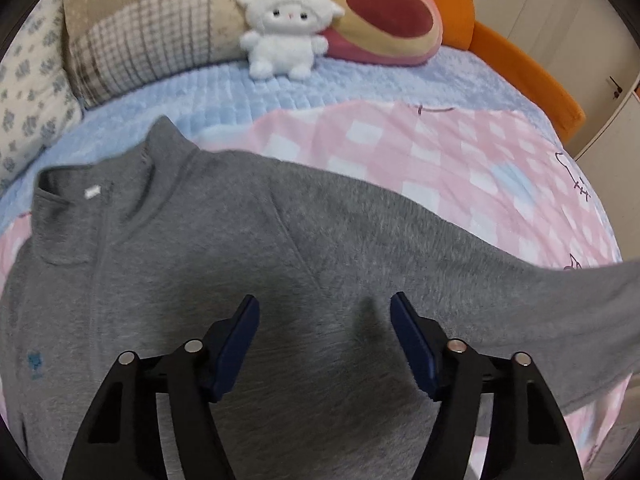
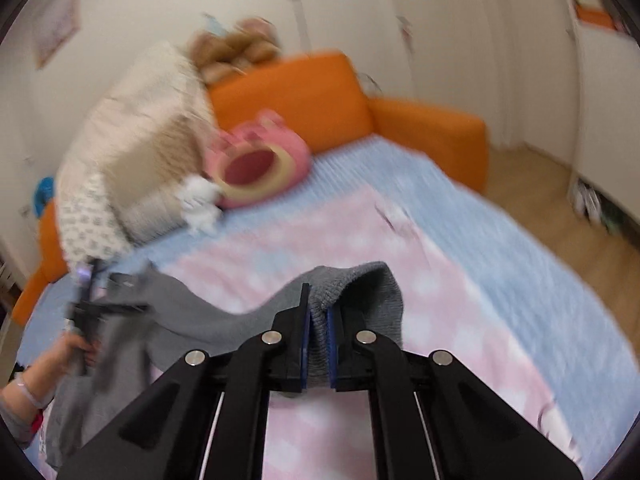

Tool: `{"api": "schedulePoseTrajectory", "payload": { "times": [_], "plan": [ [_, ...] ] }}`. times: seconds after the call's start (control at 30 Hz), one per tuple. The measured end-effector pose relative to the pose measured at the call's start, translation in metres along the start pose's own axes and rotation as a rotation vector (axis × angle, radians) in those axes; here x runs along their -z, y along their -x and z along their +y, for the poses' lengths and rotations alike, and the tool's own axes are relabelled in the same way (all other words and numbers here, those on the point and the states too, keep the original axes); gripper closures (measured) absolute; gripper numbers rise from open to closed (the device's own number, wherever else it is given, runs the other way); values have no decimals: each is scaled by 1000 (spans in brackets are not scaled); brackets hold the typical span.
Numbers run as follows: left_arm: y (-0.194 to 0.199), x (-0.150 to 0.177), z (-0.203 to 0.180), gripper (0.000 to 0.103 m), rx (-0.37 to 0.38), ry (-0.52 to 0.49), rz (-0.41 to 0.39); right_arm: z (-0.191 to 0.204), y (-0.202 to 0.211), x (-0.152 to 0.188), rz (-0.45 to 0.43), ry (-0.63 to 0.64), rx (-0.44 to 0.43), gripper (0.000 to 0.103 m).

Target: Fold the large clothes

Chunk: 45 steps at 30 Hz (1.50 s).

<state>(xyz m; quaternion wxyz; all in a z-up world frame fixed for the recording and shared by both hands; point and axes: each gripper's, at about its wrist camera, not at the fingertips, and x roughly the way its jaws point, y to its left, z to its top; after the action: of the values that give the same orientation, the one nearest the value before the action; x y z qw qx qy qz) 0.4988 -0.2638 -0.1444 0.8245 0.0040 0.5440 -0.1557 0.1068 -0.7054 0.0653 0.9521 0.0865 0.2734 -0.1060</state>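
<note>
Left wrist view: the grey sweater (image 1: 248, 248) is cut off at the left, bottom and right edges; its hem and the sleeve end are out of frame. The small blue chest emblem (image 1: 35, 362) is too small to read. Right wrist view: motion blur smears the whole frame; the plush toys (image 2: 240, 168) and wall pictures (image 2: 56, 24) lack detail.

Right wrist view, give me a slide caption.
Right gripper clamps the grey sweater's ribbed cuff, lifting the sleeve above the pink checked blanket.
</note>
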Motion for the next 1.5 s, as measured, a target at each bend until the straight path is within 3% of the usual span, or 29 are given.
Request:
{"api": "schedulePoseTrajectory", "payload": {
  "times": [0.07,0.13,0.2,0.27,0.4,0.63,0.8,0.97,1.03,1.17,1.3,1.47,1.5],
  "plan": [
    [-9,-2,-1,49,81,39,33,35,18,-19,-50,85,-56,96],
    [-15,-4,-6,53,113,46,40,81,42,-34,-102,175,-148,96],
    [-23,-5,-15,64,126,24,53,121,64,-36,-140,250,-253,96],
    [-30,-8,-20,79,161,29,67,151,76,-31,-150,304,-335,96],
    [-36,-16,-10,87,255,124,59,216,95,12,-108,445,-529,96],
    [-44,-26,35,88,448,343,8,293,97,112,39,644,-771,96],
    [-49,-29,47,90,467,347,-4,324,86,196,240,778,-890,96],
    [-41,-25,59,86,450,268,13,323,64,260,392,812,-914,96],
    [-30,-18,67,82,450,232,2,323,59,271,414,785,-930,96],
    [-10,-12,83,62,485,233,-35,323,58,271,409,760,-959,96],
    [-7,-12,95,56,549,306,-46,323,59,267,405,759,-990,97],
    [-6,-5,118,56,547,479,-107,333,58,267,364,767,-985,97],
    [-6,-3,118,56,540,474,-106,333,55,268,370,758,-984,97]
  ]
}}
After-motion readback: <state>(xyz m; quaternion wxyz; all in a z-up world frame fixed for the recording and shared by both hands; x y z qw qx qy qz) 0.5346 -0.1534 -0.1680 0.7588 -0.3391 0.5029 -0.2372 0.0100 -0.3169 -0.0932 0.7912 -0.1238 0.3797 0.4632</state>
